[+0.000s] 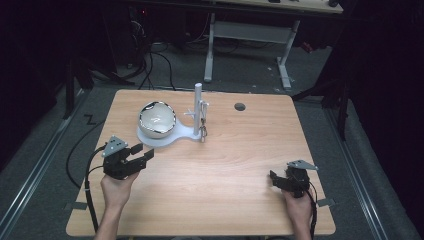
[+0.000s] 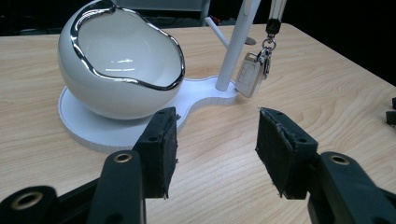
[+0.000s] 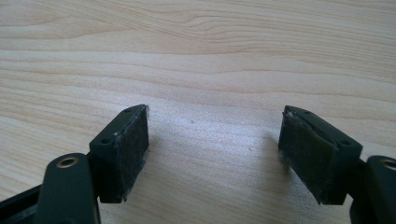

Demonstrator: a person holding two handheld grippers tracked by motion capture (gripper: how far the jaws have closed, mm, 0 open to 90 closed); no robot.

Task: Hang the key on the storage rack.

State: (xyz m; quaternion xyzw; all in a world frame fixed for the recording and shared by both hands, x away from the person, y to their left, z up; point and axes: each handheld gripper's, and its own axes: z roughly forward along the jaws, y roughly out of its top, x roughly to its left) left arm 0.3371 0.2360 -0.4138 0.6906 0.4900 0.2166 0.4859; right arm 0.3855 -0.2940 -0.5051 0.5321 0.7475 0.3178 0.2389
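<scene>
A white egg-shaped bowl (image 1: 157,119) with a chrome rim sits on a flat white stand (image 1: 181,134) at the table's far middle. From the stand rises a white post (image 1: 197,107), and a key fob (image 1: 203,131) hangs from one of its pegs. Seen from the left gripper view, the bowl (image 2: 119,70) is ahead to the left and the key fob (image 2: 251,73) dangles beside the post (image 2: 236,46). My left gripper (image 1: 142,152) is open just short of the stand, nothing between its jaws. At the near right, my right gripper (image 1: 274,176) stands open and empty over bare wood (image 3: 210,70).
A round cable hole (image 1: 240,106) lies in the table's far right part. Cables (image 1: 90,195) trail off the near left edge. Beyond the table stands another desk frame (image 1: 250,40) on a dark floor. Bare wooden tabletop (image 1: 225,165) spreads between the two grippers.
</scene>
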